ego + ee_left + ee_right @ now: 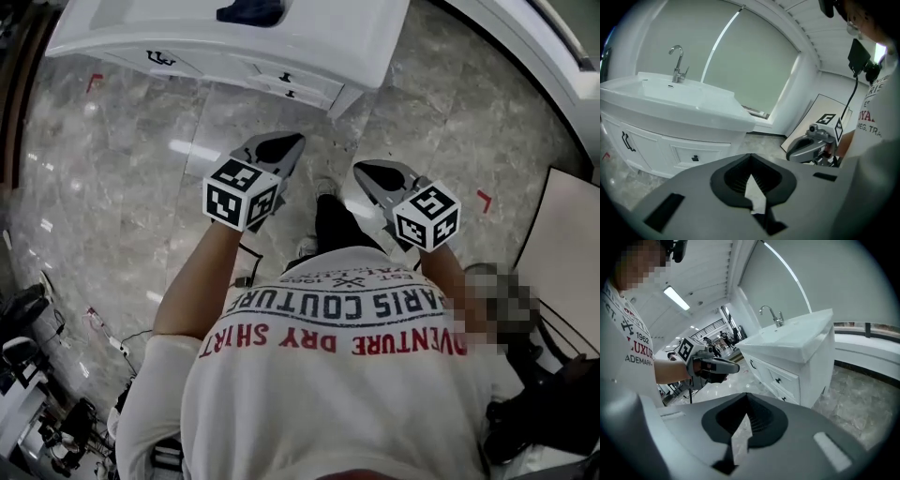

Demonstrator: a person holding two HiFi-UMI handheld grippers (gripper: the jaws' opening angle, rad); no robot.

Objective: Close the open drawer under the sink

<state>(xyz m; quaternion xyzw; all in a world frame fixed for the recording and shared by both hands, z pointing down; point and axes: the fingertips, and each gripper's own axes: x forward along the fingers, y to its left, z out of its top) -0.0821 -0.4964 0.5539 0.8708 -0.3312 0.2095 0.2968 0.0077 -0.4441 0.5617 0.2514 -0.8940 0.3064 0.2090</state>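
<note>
The vanity (pixel 361 28) is cut off by the head view's top edge. The dark thing (pixel 251 11) in the vanity's basin is cropped there too and cannot be identified. Left of the vanity, distant figures (pixel 724 339) are too small to be made out.

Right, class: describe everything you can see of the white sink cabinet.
The sink cabinet is glossy white, perhaps painted wood, standing upright on the grey marble floor. Its top is a white basin with a chrome tap at the back; something dark lies there. The front carries a door with a curved dark handle and drawers with small dark knobs; no drawer plainly juts out. The left gripper and right gripper hang short of it, touching nothing.
</note>
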